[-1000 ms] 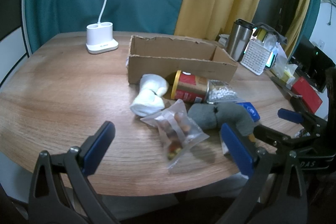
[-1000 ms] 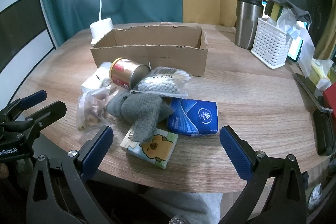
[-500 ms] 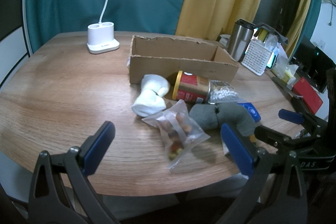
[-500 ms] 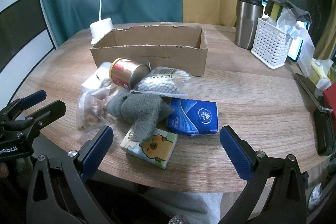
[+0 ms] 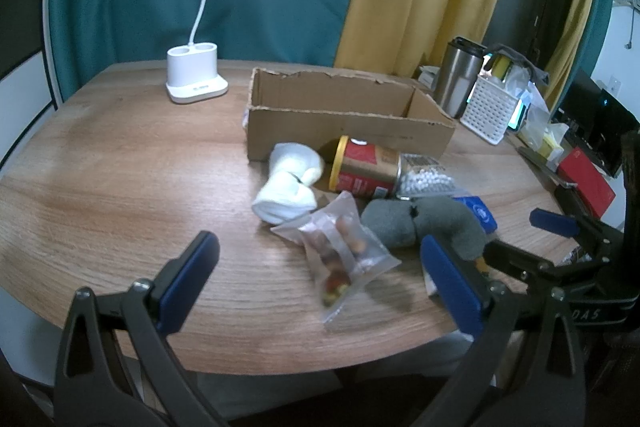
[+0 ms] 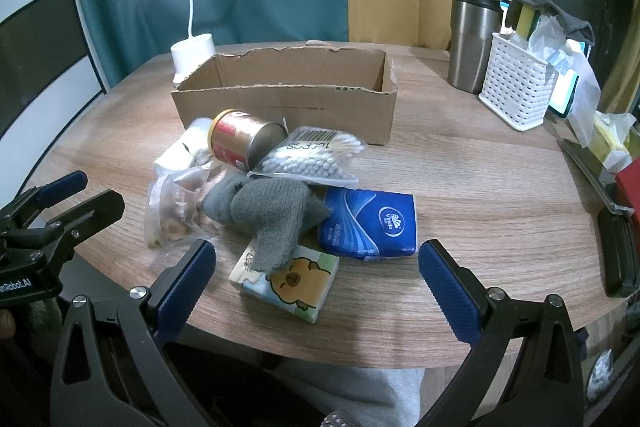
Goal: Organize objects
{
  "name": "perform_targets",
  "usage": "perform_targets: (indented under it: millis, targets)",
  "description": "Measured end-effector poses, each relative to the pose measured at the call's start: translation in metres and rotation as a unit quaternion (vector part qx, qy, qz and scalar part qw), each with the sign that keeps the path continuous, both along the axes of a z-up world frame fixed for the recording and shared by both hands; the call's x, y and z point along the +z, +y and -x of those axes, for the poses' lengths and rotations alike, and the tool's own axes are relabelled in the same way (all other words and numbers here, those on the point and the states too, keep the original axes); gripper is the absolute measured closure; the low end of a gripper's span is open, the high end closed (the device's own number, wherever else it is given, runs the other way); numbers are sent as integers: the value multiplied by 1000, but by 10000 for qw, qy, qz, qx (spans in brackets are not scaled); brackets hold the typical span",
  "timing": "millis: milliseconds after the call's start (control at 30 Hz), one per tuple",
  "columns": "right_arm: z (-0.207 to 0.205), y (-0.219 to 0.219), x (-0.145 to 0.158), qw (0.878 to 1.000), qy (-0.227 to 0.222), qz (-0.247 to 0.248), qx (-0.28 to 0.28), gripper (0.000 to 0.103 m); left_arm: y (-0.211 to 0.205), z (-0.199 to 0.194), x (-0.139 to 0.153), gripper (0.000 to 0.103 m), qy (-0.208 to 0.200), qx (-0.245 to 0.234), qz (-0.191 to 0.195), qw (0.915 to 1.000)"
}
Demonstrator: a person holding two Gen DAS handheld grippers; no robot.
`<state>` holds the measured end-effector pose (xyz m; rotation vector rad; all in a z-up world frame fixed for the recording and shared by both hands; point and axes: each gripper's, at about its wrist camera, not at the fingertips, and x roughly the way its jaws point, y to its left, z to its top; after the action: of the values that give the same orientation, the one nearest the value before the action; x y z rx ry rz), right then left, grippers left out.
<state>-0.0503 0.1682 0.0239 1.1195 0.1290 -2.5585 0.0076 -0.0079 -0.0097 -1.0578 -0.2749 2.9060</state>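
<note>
Objects lying heaped near table front edge, before cardboard box | left hand-held gripper hovering released, empty | right hand-held gripper hovering released, empty

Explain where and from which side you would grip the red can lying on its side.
Grip the red can across its round body, mid-length, descending from above with the right hand-held gripper. It lies on its side, and the cotton swab bag and white roll crowd its flanks, so only the top looks free.
</note>
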Motion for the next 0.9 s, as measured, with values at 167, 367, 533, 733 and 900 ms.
perform_targets:
  millis: [167,367,533,733,900]
  targets:
    - [0,0,1,10000,10,1,-11,0,0,0,0,1,1,1,0,10000]
    - [0,-1,0,10000,7,5,-7,0,-2,1,0,1,-11,9,-2,10000]
    - [1,-1,-4,10000,-43,-1,-1,0,-1,2,-2,1,-46,9,3,10000]
    - [3,-4,-16,9998,-203,9,31,0,0,4,-10,1,-149,12,14,9999]
    - [7,-9,-26,9995,-322,0,75,0,0,7,-16,1,-235,25,9,9997]
